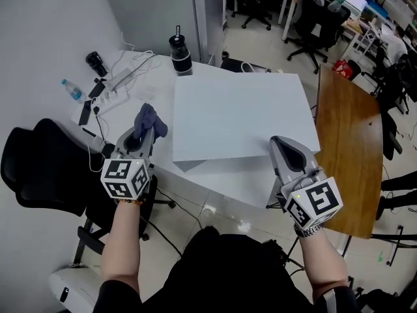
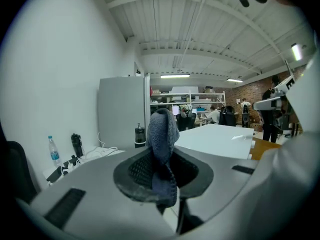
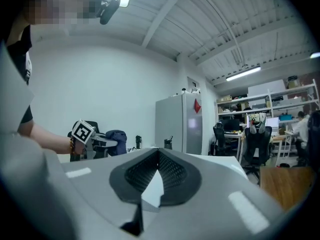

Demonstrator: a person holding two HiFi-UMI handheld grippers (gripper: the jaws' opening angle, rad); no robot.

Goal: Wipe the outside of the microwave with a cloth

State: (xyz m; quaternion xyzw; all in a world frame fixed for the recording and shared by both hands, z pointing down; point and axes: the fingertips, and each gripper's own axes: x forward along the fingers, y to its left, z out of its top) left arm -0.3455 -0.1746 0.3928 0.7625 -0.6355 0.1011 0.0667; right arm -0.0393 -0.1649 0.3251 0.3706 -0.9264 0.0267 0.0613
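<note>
Now | left gripper (image 1: 144,131) fingers clamp cloth (image 1: 151,117) | right gripper (image 1: 281,143) fingers closed, empty

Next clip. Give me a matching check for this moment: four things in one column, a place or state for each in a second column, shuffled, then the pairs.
Things
1 cloth
2 right gripper
3 water bottle
4 wooden table

Place or state
A jaws shut, nothing between them
B upright near the wall
C brown, at the head view's right
D pinched in the left gripper

Pairs: 1-D, 2-A, 3-B, 4-C
</note>
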